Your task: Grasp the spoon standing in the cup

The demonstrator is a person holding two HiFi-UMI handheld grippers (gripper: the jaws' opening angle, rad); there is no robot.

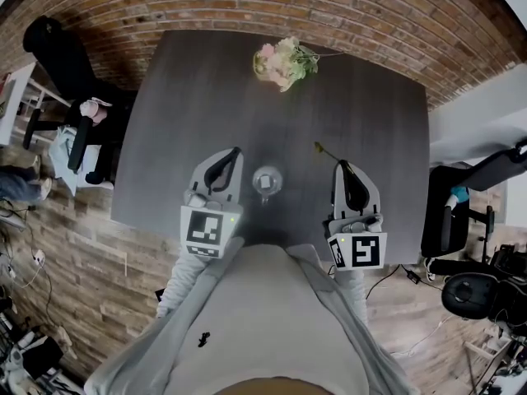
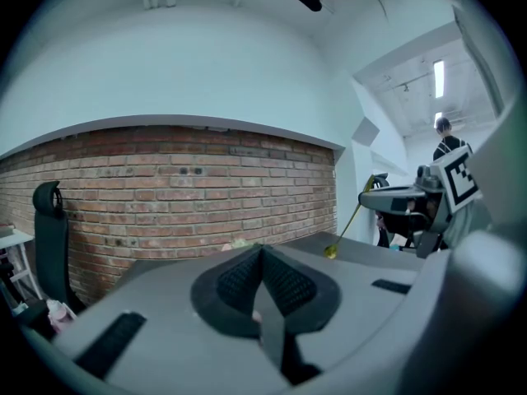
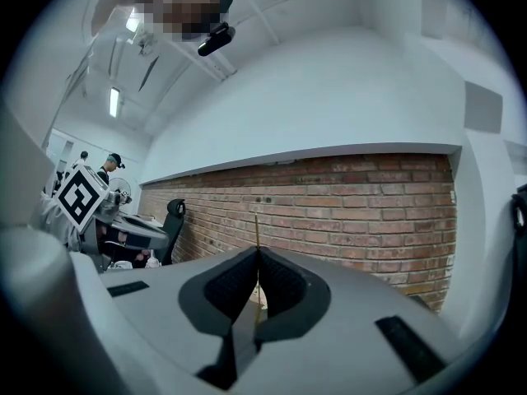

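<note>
A clear glass cup (image 1: pixel 267 180) stands on the dark table (image 1: pixel 181 97), between my two grippers. A thin golden spoon (image 1: pixel 326 153) is outside the cup, and my right gripper (image 1: pixel 340 164) is shut on its handle. In the left gripper view the spoon (image 2: pixel 346 225) slants down from the right gripper (image 2: pixel 387 194), its bowl low over the table. In the right gripper view the slim handle (image 3: pixel 256 233) sticks up from between the closed pads of the right gripper (image 3: pixel 257 252). My left gripper (image 1: pixel 236 151) lies left of the cup, and in its own view the left gripper (image 2: pixel 262 252) is shut with nothing in it.
A bunch of pale flowers (image 1: pixel 284 62) lies at the table's far edge by the brick wall (image 1: pixel 247 2). Black office chairs stand left (image 1: pixel 74 97) and right (image 1: pixel 473 212) of the table. A person (image 2: pixel 449 142) stands far off in the room.
</note>
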